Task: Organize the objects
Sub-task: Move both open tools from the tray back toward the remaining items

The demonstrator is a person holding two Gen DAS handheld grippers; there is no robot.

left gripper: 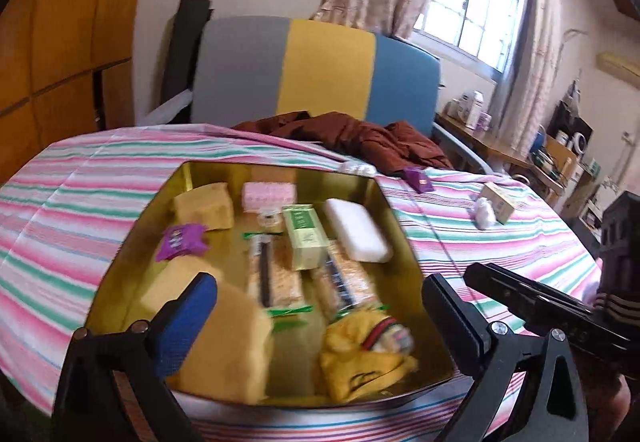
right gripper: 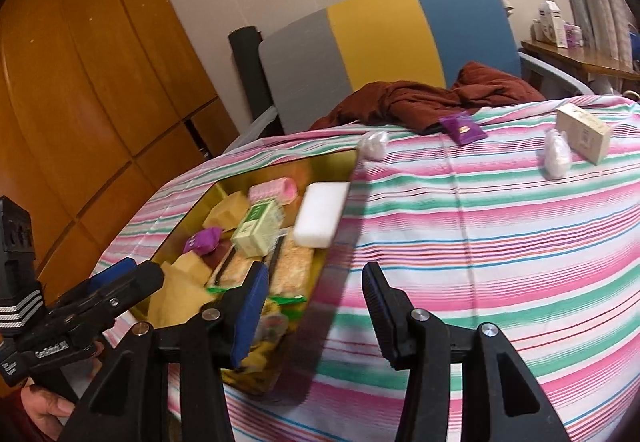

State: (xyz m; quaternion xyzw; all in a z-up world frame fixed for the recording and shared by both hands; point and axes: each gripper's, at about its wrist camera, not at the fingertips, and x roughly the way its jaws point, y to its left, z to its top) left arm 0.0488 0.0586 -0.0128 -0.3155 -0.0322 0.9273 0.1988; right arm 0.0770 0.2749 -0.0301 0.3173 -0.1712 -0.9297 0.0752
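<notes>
- My left gripper [left gripper: 320,306] hangs over the near end of the gold tin [left gripper: 120,242], its two fingers spread wide with nothing between them
- My right gripper [right gripper: 316,306] is just to the right of it, above the tin's right wall and the striped cloth [right gripper: 480,242], fingers also apart and empty
- The tin sits on the striped cloth covering the tabletop, left of centre, and holds most of the things
- Nearest in the tin lie a yellow sponge [left gripper: 236,346] on the left and a crumpled yellow cloth pouch [left gripper: 368,354] on the right
- Past those, two long clear packets of beige snack [left gripper: 276,278] lie side by side with green-tipped wrappers beside them
- A green box [left gripper: 306,238] rests in the middle, a white soap-like bar [left gripper: 356,236] to its right against the tin's wall, a purple packet [left gripper: 180,240] to its left
- At the far end are another yellow sponge block [left gripper: 206,204] and a pink roll [left gripper: 268,194]
- Outside the tin, farther right on the cloth, lie a second purple packet [right gripper: 462,130], a small beige box [right gripper: 584,134] and a white wrapped lump [right gripper: 556,156] touching it; another white lump [right gripper: 374,144] sits by the tin's far corner
- A brown garment [right gripper: 432,94] is heaped at the far edge, before a grey, yellow and blue chair back [right gripper: 380,38]
</notes>
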